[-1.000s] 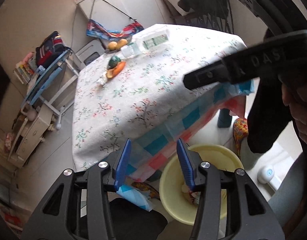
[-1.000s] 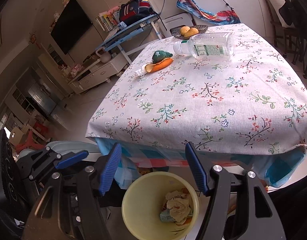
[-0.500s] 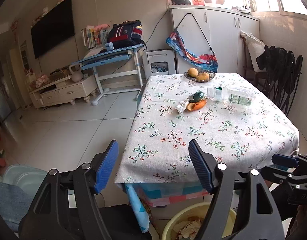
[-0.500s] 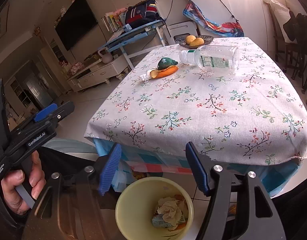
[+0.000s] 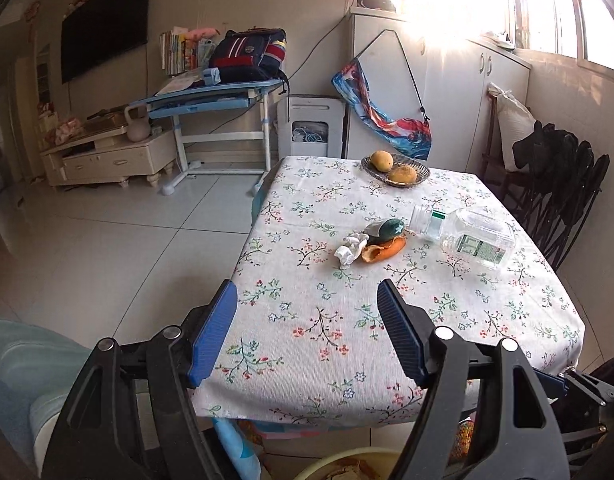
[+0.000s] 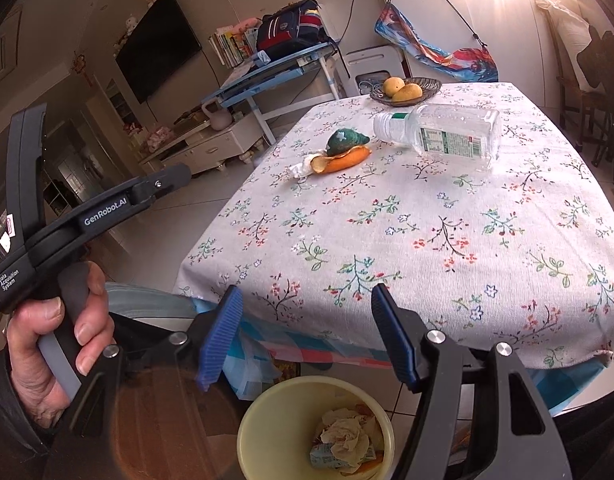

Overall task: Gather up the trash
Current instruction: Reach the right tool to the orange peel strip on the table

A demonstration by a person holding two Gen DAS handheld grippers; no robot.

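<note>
On the floral tablecloth [image 5: 319, 320] lie a crumpled white tissue [image 5: 349, 250], an orange peel [image 5: 383, 251], a dark green scrap [image 5: 389, 228] and a clear plastic bottle [image 5: 471, 236] on its side. My left gripper [image 5: 307, 284] hangs open and empty over the table's near edge. My right gripper [image 6: 305, 288] is open too, with nothing in it, above a yellow bin [image 6: 267, 408] that holds crumpled paper [image 6: 345, 436]. From there the peel [image 6: 343, 162] and bottle [image 6: 451, 136] lie far ahead. A hand [image 6: 59, 320] holds the left gripper's handle.
A wire bowl with two fruits [image 5: 395, 168] stands at the table's far end. Chairs draped with dark clothes [image 5: 559, 184] line the right side. A blue desk [image 5: 211, 96] and a low cabinet [image 5: 107, 156] stand beyond the tiled floor at left.
The left gripper rolled upright and rose from over the bin to face the tabletop, and its jaws spread wider. The right gripper shifted only a little above the bin.
</note>
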